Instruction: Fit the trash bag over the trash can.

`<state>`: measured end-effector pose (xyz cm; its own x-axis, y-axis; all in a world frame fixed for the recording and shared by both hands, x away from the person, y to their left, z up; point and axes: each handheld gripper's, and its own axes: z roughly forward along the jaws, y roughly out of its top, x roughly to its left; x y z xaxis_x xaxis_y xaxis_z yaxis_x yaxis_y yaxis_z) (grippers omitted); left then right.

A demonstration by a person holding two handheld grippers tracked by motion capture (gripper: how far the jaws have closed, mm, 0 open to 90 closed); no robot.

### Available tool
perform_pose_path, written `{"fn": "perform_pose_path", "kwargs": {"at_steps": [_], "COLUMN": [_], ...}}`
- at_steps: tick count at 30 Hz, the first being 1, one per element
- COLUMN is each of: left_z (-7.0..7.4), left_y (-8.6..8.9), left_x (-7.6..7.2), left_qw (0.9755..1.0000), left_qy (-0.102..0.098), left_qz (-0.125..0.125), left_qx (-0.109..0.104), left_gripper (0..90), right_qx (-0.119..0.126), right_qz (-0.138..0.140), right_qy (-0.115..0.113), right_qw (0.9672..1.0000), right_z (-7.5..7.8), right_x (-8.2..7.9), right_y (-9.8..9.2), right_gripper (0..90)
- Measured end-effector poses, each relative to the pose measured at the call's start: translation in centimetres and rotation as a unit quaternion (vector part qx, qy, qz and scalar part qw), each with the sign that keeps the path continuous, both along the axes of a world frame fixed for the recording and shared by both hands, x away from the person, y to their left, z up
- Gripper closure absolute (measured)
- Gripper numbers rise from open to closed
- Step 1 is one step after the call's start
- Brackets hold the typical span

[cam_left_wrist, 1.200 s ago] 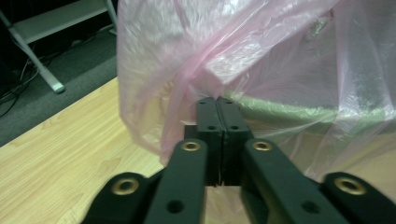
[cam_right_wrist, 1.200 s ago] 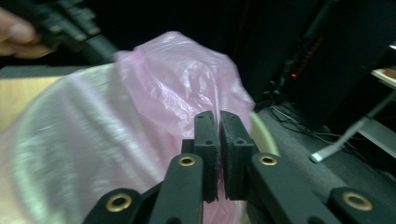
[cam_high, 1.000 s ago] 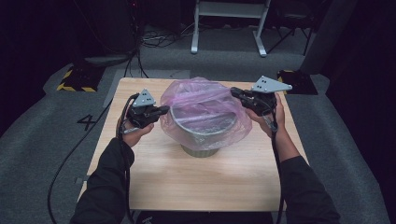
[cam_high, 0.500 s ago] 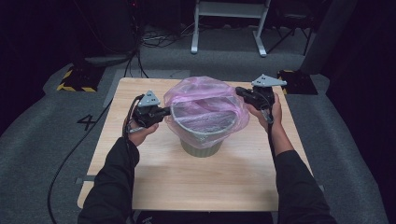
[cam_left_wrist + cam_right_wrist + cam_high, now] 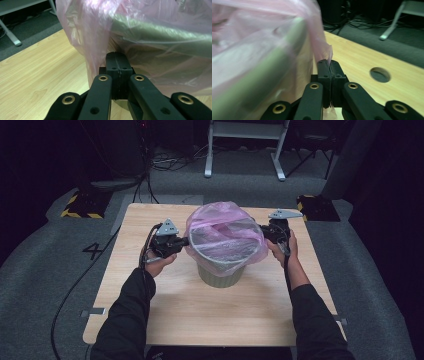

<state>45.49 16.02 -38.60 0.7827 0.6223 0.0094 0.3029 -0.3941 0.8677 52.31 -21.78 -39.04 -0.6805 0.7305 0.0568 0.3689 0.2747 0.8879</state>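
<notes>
A grey-green bin [image 5: 222, 272] stands in the middle of the wooden table [image 5: 200, 320]. A thin pink plastic bag [image 5: 225, 227] lines it, its edge drawn over the rim. My left gripper [image 5: 186, 241] is at the bin's left side, jaws shut on the bag's film. In the left gripper view the closed pads [image 5: 117, 56] meet the pink bag [image 5: 150, 30] just under the rim. My right gripper [image 5: 263, 234] is at the bin's right side. In the right gripper view its jaws [image 5: 328, 62] are shut, with a tip of the pink bag [image 5: 262, 37] sticking out between them.
A round hole [image 5: 380, 74] is cut into the tabletop to the right of the bin. Past the far edge are cables on the floor [image 5: 165, 162], a white frame's legs [image 5: 245, 150] and a yellow-black striped block [image 5: 80, 207] at the left.
Both grippers have sunk beside the bin, the right one more, drawing the bag's edge down over the rim. The bag's puffed top has flattened.
</notes>
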Motion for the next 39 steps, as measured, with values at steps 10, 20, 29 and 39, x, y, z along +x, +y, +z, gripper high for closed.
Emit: {"fn": "perform_pose_path", "kwargs": {"at_steps": [10, 20, 29, 39], "left_z": [0.0, 1.5, 3.8, 4.8], "left_y": [-0.8, 0.7, 2.0, 0.8], "left_x": [-1.7, -2.7, -2.7, -0.6], "left_qw": [0.9993, 0.9995, 0.9966, 0.9979], "left_qy": [-0.003, -0.031, -0.058, -0.049], "left_qz": [-0.037, -0.006, 0.034, 0.031], "left_qx": [0.003, -0.005, -0.047, -0.028], "left_gripper": [89.9, 62.3, 28.9, 29.0], "right_qx": [0.005, -0.001, 0.017, 0.019], "right_qz": [0.042, 0.04, 0.005, 0.003], "right_qy": [0.002, -0.001, -0.029, -0.047], "right_qw": [0.9991, 0.9992, 0.9994, 0.9987], "right_z": [-0.5, -0.2, 1.2, 2.2], "right_x": [-1.9, -2.5, -2.6, -2.4], "right_y": [-1.3, -2.6, -3.4, -2.8], "right_gripper": [89.8, 89.7, 89.4, 86.9]}}
